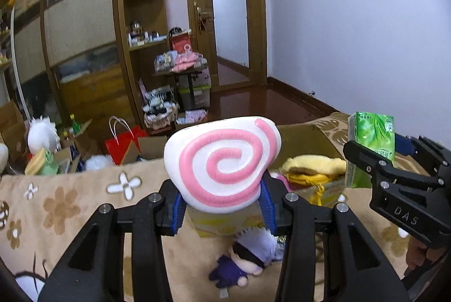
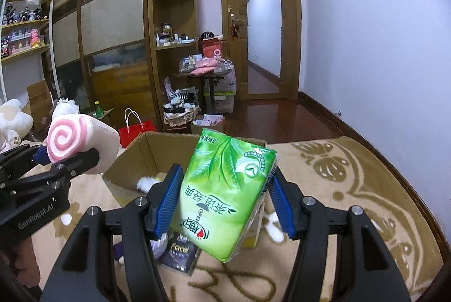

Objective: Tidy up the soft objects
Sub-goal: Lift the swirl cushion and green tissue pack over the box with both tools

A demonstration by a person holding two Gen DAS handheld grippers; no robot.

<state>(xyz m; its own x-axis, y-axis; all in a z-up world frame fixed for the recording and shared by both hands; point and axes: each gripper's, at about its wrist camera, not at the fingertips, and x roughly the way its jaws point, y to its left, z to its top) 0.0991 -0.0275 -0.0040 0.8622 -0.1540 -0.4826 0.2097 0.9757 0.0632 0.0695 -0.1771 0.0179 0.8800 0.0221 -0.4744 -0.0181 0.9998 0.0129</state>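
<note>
Above an open cardboard box (image 2: 132,161), the left gripper (image 1: 222,206) has its jaws clamped on the lower edge of a squashy pink-swirl plush (image 1: 222,163); the right gripper (image 2: 225,203) pinches a light, yielding green tissue pack (image 2: 225,194) at mid-body, likely slippery in its wrapper.

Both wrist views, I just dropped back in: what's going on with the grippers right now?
Each gripper is holding something up over the patterned blanket. The left gripper is shut on the pink-swirl squishy toy; the right gripper is shut on the green tissue pack. An open cardboard box sits just ahead, with a yellow plush already inside. A purple doll lies on the blanket.
</note>
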